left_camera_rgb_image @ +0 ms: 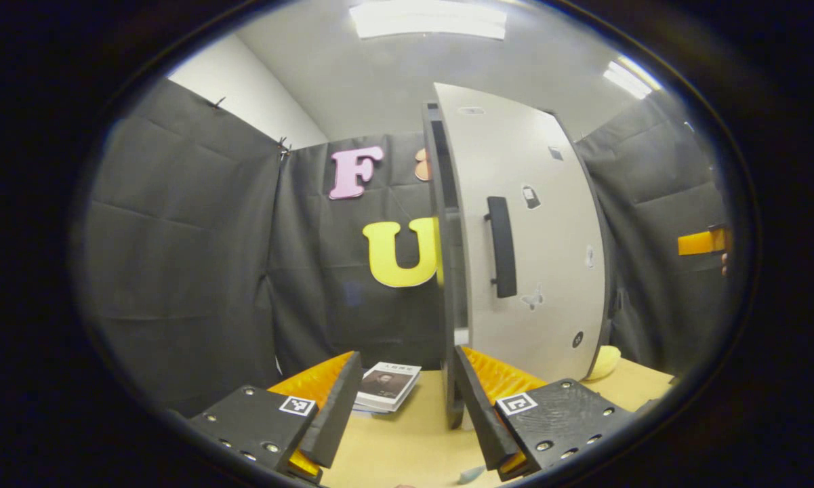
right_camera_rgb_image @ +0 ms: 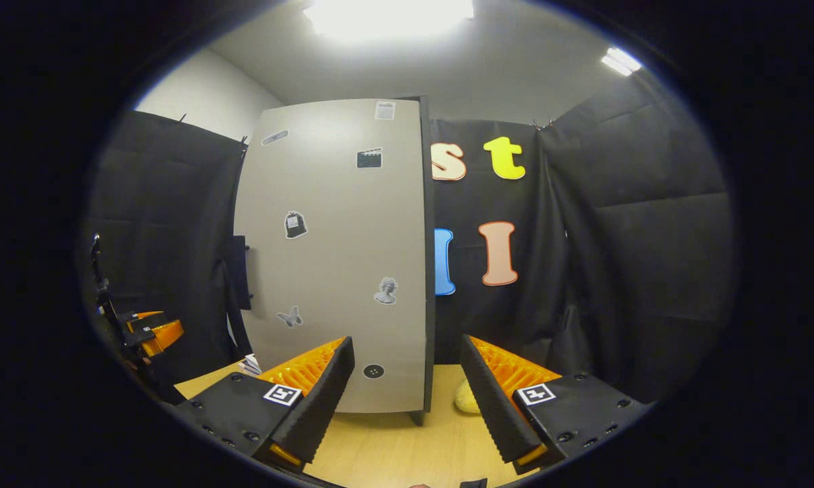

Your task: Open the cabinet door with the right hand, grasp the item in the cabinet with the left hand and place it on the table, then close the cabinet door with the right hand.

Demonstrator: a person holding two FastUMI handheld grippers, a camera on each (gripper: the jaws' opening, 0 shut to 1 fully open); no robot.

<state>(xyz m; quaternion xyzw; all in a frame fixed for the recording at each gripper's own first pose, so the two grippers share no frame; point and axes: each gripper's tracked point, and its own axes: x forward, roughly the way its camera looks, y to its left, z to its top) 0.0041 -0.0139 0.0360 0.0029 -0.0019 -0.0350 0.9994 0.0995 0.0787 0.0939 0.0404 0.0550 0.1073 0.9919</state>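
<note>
The cabinet [left_camera_rgb_image: 522, 230] stands upright on the table [left_camera_rgb_image: 407, 440] with its door [right_camera_rgb_image: 339, 257] shut, so the item inside is hidden and I cannot tell what it is or where it sits. The move ahead turns on the handle [left_camera_rgb_image: 501, 247]: a dark bar fixed to the door, its long axis vertical, lying near the door's left edge as the right gripper view has it. In that view the right gripper [right_camera_rgb_image: 407, 396] hangs low in front of the cabinet's lower right corner, fingers spread wide with nothing between them, so the handle lies up and to its left, across the door face. In the left gripper view the left gripper [left_camera_rgb_image: 407, 407] is likewise spread and empty, aimed at the cabinet's left edge, with the handle above and slightly right; it looks the nearer of the two to the handle, though the task gives the door to the right hand. I judge the opening not yet begun. Beside the cabinet, a book [left_camera_rgb_image: 388, 386] lies flat on the table to its left, and a pale yellow thing [right_camera_rgb_image: 466, 396] rests at its right foot.
</note>
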